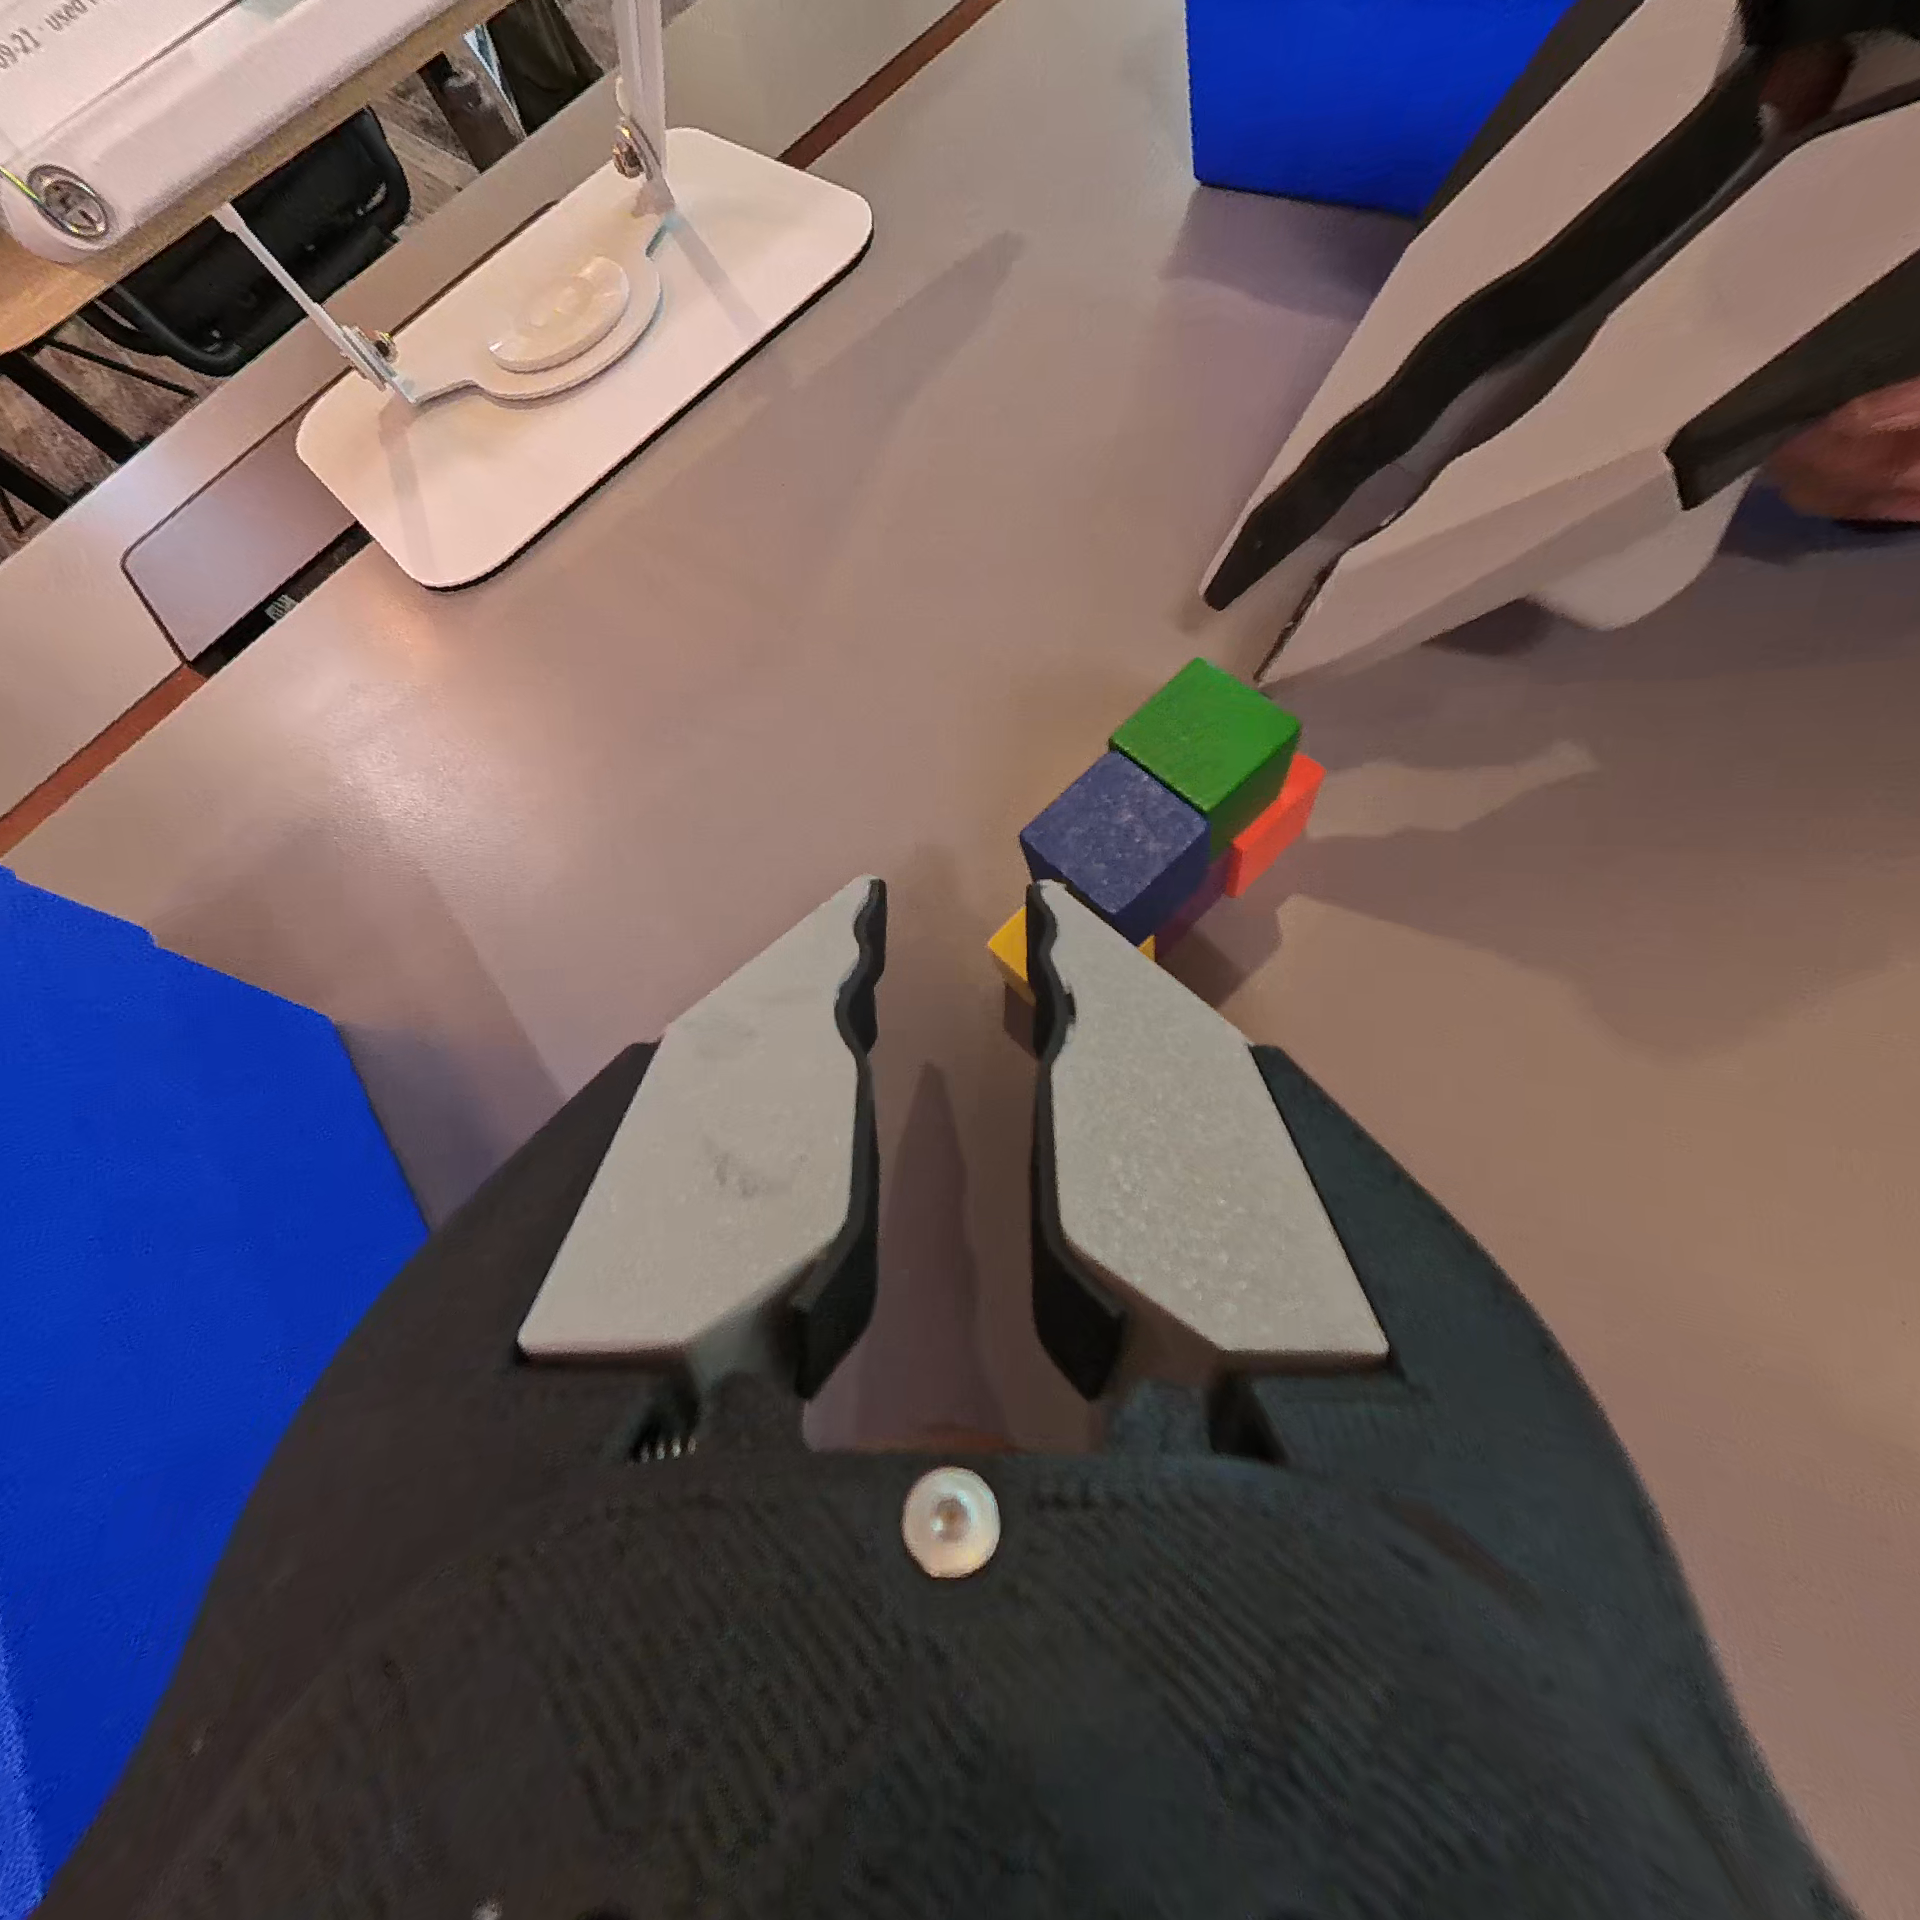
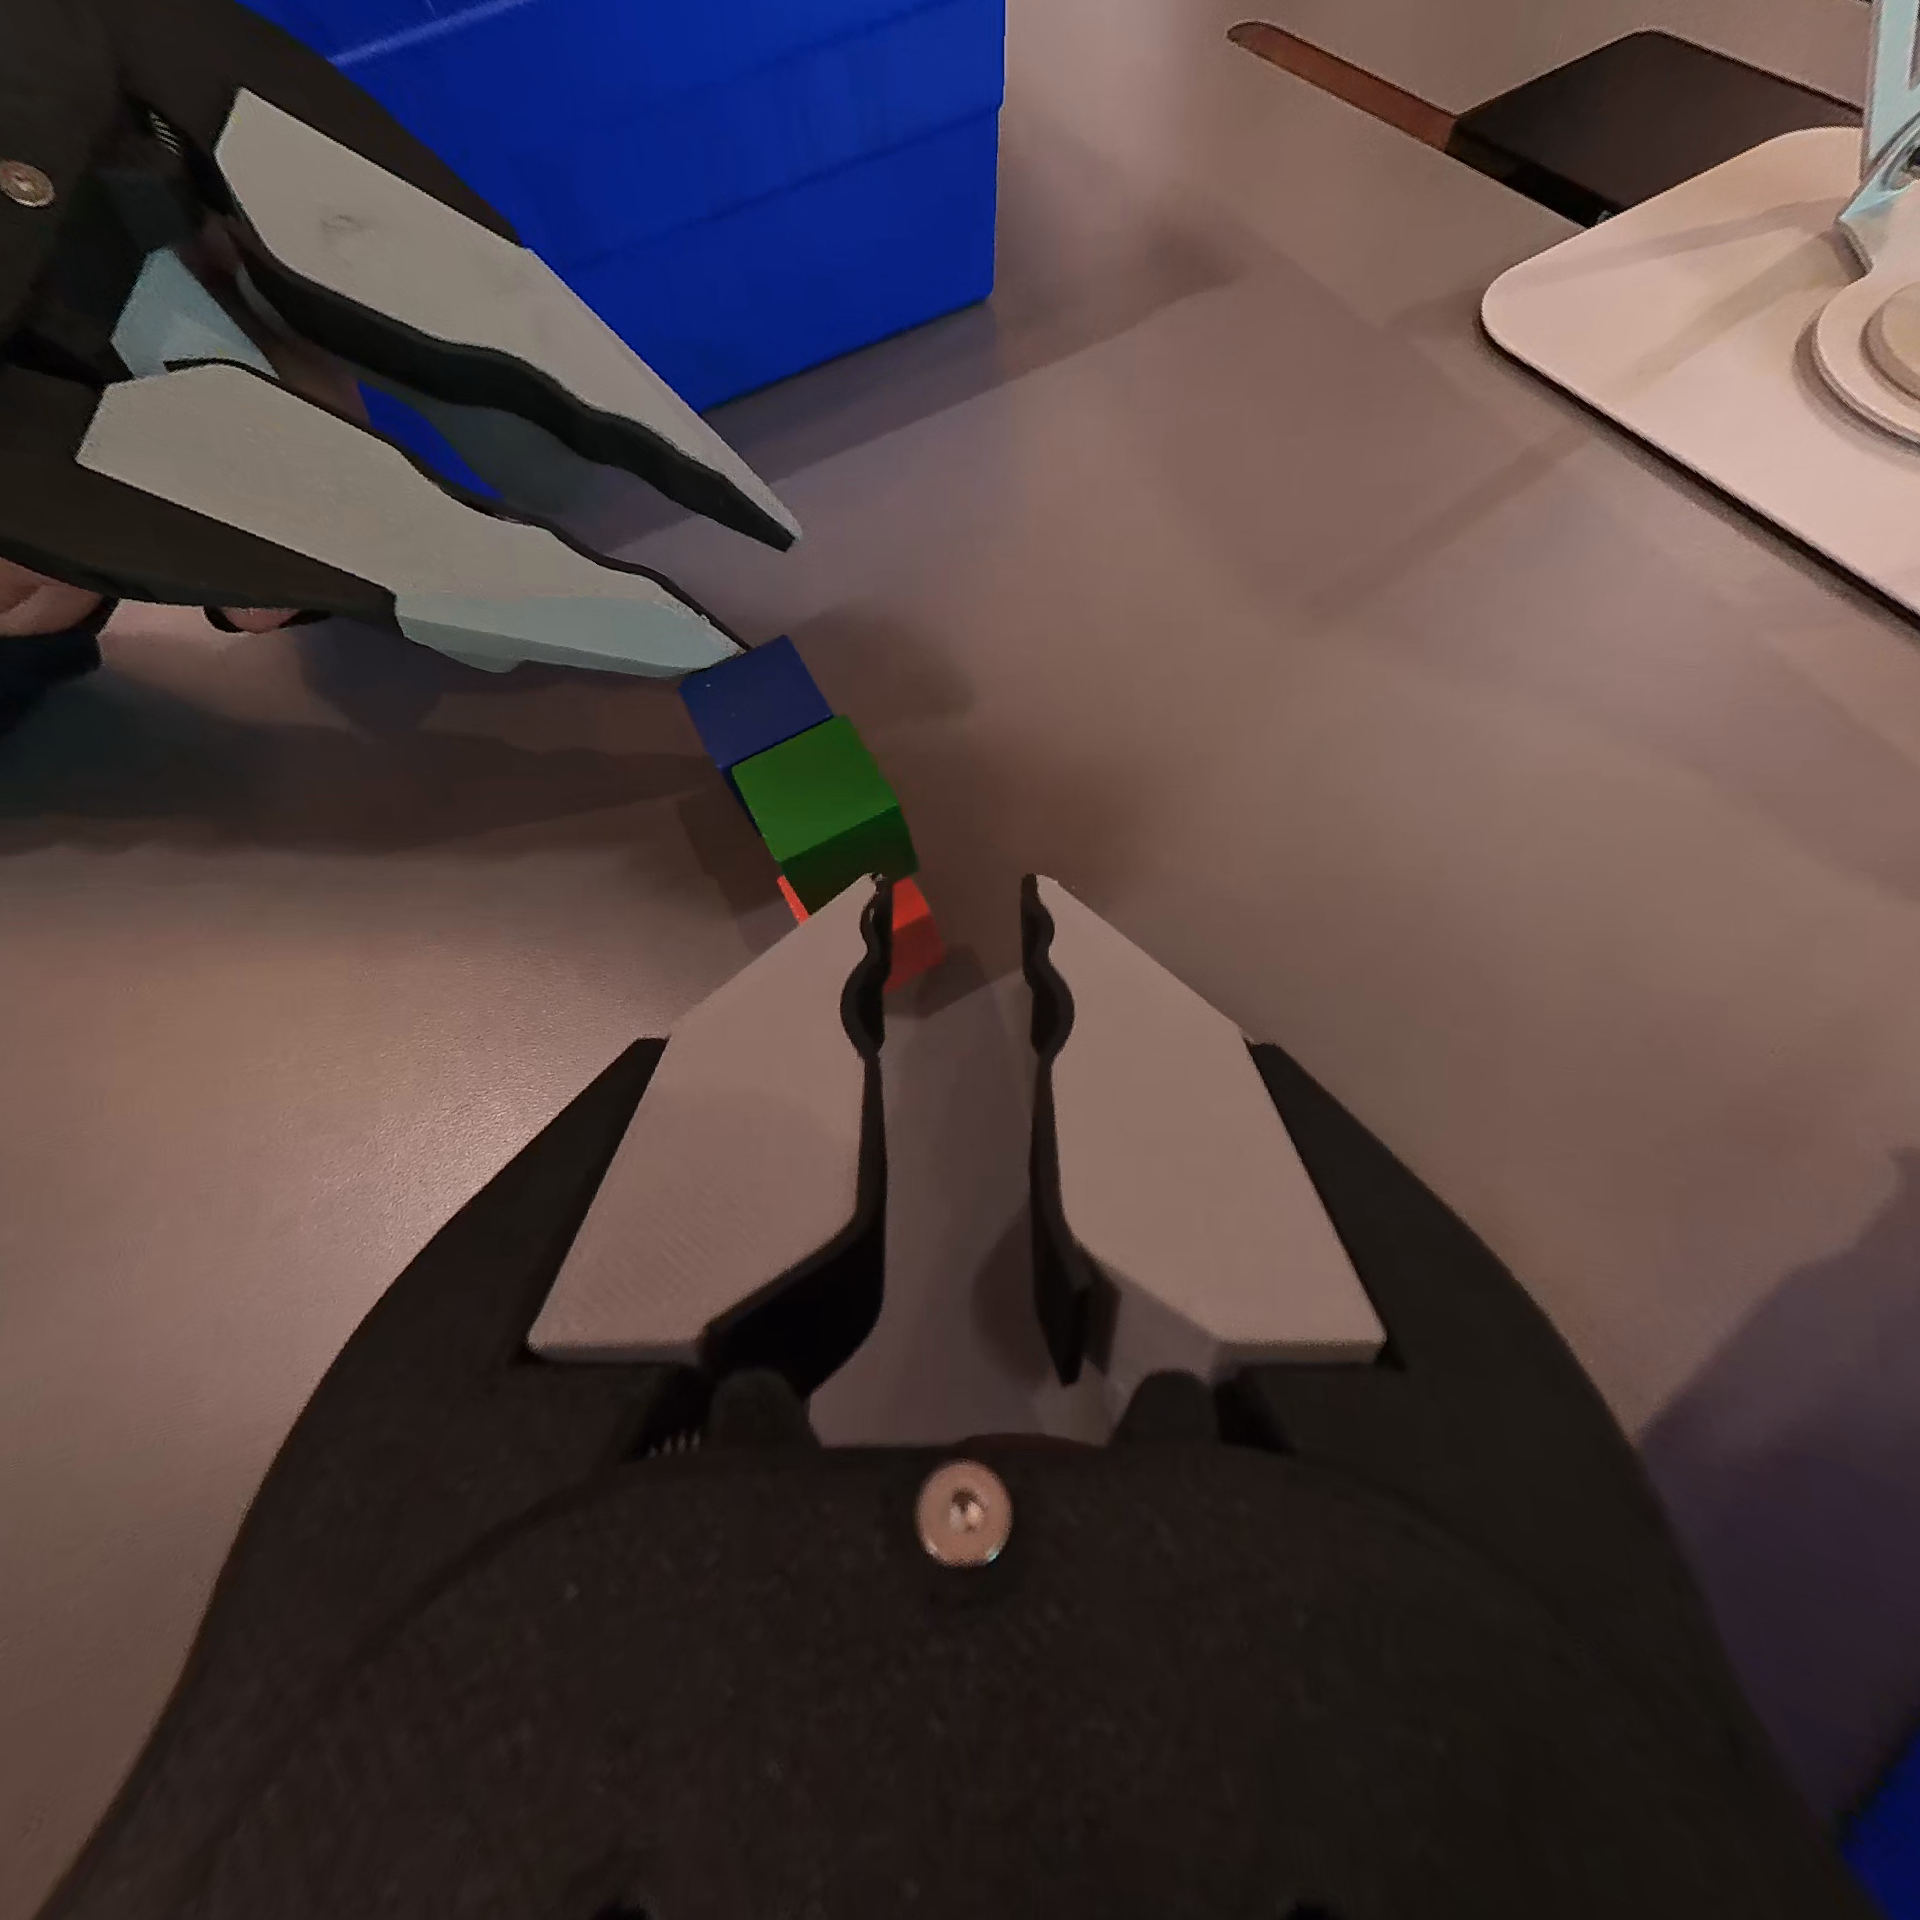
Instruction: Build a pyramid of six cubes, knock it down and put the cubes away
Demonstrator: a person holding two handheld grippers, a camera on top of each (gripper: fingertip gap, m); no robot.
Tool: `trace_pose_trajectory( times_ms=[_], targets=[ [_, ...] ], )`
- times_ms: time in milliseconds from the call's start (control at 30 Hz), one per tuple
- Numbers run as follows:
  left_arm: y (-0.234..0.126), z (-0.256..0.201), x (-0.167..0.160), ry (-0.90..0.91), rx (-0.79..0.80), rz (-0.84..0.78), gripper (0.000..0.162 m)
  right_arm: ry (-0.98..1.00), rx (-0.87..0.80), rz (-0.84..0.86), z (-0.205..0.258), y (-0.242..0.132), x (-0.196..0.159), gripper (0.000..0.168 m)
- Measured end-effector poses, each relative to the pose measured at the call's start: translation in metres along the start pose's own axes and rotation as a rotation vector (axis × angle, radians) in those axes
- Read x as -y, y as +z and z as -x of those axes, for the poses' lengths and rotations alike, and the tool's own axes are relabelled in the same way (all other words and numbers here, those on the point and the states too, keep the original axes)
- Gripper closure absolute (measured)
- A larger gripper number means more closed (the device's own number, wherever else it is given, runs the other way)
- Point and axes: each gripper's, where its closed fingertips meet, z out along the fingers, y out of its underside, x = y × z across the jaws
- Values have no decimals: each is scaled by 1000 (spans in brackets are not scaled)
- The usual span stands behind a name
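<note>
A small stack of coloured cubes stands on the grey table. A blue cube point(image 1: 1117, 836) and a green cube point(image 1: 1205, 732) sit on top of a yellow cube point(image 1: 1008, 951), a purple cube point(image 1: 1184, 904) and a red cube point(image 1: 1273, 826). My left gripper point(image 1: 961, 904) is open and empty, and its right fingertip is close to the yellow and blue cubes. My right gripper point(image 2: 954, 904) is open and empty, and its left fingertip is by the green cube point(image 2: 821, 795) and the red cube point(image 2: 914, 935). The blue cube point(image 2: 753, 701) lies beyond. Each gripper shows in the other's view: right point(image 1: 1242, 634), left point(image 2: 764, 594).
A blue box point(image 1: 1340, 94) stands behind the cubes, and another blue box point(image 1: 156, 1247) is at the left; one also shows in the right wrist view point(image 2: 727, 187). A white stand base point(image 1: 582, 343) sits near the table's far edge and shows in the right wrist view point(image 2: 1704, 322). The gap from one gripper's tips to the other's is roughly 8 cm.
</note>
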Motion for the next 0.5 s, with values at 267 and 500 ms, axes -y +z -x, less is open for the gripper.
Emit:
trace_pose_trajectory(
  times_ms=[267,500],
  targets=[
    [-2,2,0,4,13,-1,137,-9,-10,19,-1,3,-4,145],
    [-8,5,9,6,33,-44,138,-22,-33,26,-5,3,-6,145]
  ],
)
